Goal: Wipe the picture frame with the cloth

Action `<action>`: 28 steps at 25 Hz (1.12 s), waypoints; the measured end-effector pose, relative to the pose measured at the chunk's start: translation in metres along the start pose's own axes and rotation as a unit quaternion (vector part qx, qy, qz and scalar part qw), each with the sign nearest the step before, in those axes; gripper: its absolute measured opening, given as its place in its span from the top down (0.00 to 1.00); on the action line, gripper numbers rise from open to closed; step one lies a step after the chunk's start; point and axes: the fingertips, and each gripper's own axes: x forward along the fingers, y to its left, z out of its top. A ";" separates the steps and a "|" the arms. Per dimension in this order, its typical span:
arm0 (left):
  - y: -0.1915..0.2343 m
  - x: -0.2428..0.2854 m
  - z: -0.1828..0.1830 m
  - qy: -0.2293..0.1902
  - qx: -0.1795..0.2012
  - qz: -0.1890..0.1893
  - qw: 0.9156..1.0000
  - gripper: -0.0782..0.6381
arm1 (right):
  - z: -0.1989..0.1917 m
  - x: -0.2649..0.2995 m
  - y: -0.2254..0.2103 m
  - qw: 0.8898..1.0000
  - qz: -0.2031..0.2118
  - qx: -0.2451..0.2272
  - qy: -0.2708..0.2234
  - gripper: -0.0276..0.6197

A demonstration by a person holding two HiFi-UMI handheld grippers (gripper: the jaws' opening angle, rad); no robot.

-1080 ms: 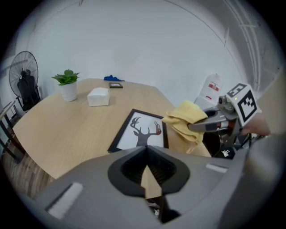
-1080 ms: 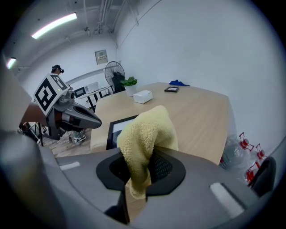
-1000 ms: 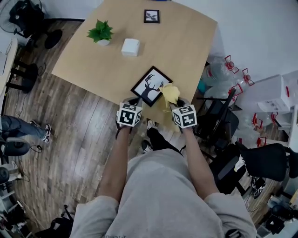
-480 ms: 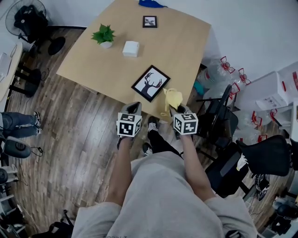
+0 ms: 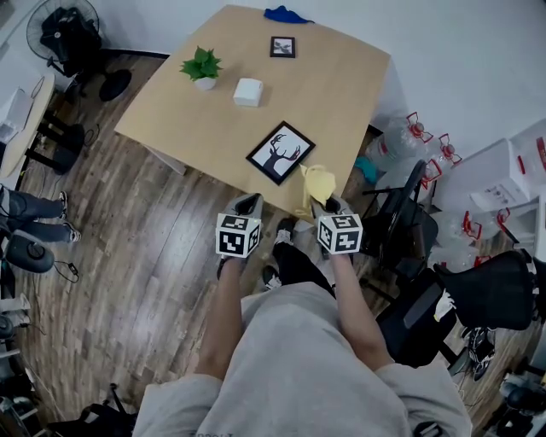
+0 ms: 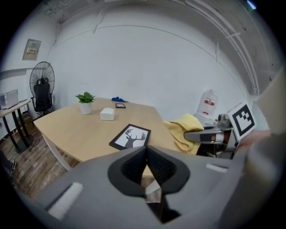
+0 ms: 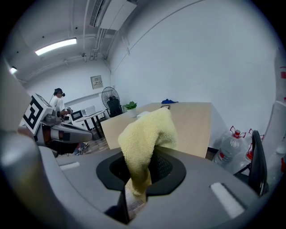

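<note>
Pinches a fluffy yellow cloth [image 7: 147,129] tight in the right hand-held gripper [image 7: 142,167], with a puffy bunch poking up past the jaws. Holds the left hand-held gripper [image 6: 146,150] pressed together on nothing at all. Holds both up in the air by the near corner of the light wooden surface [image 5: 196,119].

Flat on that surface, close to the near edge: the black picture frame with a deer drawing [image 5: 281,153]. Near the cloth, but not touching it. No rubbing on the frame right now.

Fits two stories: cloth coming in for a wipe, or cloth pulled away after one. Can't tell clean from dusty on the frame, so no saying how much wiping is left.

Farther back on the surface: a little white pot [image 5: 205,83] with a green leafy plant [image 5: 202,63] in it, and a small white box [image 5: 247,91] with hidden insides. Past those, a tiny second dark frame [image 5: 282,47] and a bit of blue fabric [image 5: 287,14] at the far edge.

Down on the floor to the right: clear water jugs with red handles [image 5: 394,141]. Can't tell how full.
</note>
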 end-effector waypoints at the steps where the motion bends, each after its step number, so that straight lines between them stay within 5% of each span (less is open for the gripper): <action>1: 0.000 -0.001 0.001 -0.002 0.000 0.002 1.000 0.82 | 0.000 -0.002 0.000 1.000 0.001 0.000 -0.002 0.88; 28: -0.030 -0.018 0.003 -0.026 0.014 0.003 1.000 0.82 | -0.008 -0.040 0.005 1.000 0.007 -0.015 -0.017 0.88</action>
